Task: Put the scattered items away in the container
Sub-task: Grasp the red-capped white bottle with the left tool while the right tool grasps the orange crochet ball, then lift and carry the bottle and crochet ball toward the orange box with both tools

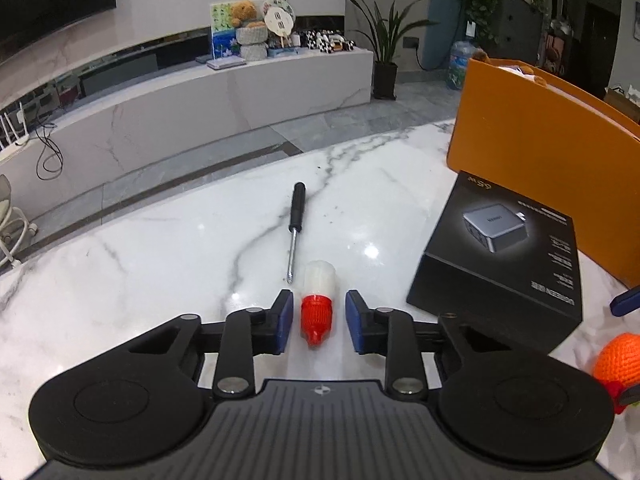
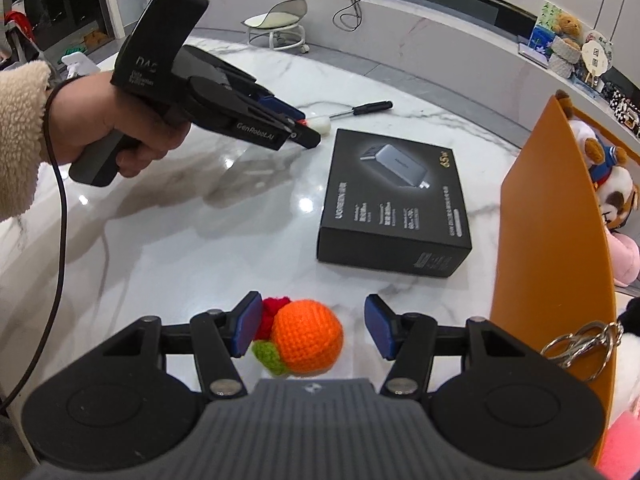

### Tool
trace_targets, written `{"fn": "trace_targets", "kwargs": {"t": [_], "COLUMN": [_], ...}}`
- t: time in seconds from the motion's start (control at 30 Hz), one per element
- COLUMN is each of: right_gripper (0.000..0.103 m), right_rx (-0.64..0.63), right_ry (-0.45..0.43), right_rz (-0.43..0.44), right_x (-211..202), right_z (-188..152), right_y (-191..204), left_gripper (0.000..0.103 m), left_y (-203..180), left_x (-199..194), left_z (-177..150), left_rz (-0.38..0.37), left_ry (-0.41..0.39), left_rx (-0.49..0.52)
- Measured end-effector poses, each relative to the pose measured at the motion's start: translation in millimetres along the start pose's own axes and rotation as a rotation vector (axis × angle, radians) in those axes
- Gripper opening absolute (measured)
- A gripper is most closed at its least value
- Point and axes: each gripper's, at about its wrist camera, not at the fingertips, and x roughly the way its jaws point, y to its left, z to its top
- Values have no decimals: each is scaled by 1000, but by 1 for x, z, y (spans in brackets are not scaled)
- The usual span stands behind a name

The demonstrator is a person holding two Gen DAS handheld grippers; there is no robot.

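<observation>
A small bottle with a red cap and white body (image 1: 317,303) lies on the marble table between the fingers of my left gripper (image 1: 318,322), which is open around it without touching. A black-handled screwdriver (image 1: 295,222) lies just beyond. My right gripper (image 2: 314,330) is open around an orange crocheted fruit (image 2: 307,336) with a green leaf and red bits. A black charger box (image 2: 394,204) lies in the middle. The orange container (image 2: 556,240) stands at the right, holding plush toys. The left gripper also shows in the right wrist view (image 2: 308,128).
Key rings (image 2: 580,346) hang at the container's near side. The table edge curves beyond the screwdriver, with floor and a long TV bench (image 1: 224,96) behind. A white stool (image 2: 280,26) stands on the floor.
</observation>
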Motion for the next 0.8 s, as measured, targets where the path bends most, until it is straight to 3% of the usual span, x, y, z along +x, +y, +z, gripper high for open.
{"fn": "trace_targets", "kwargs": {"t": [0.1,0.17,0.37,0.6,0.8], "right_gripper": [60,56,42,41,41], "right_rx": [-4,-6,7,16,44], "right_ry": [15,24,64,67,18], "right_rz": [10,17,35,42,35], "right_x": [1,2,9,6,-7], "right_z": [-1,-2,-3,2,10], "right_y": [2,3,2,-1,-10], "left_gripper": [31,20,19,19,19], "left_y": [0,0,-2,-5,-10], "left_x": [-2,-3,-7,-15,-35], "left_z": [-1,-1,0,5,20], "left_rz": [-7,-9,-18,-8,14], "left_ry": [8,13,38,56,21], "left_rx": [-10,-21,-22,-27,-32]}}
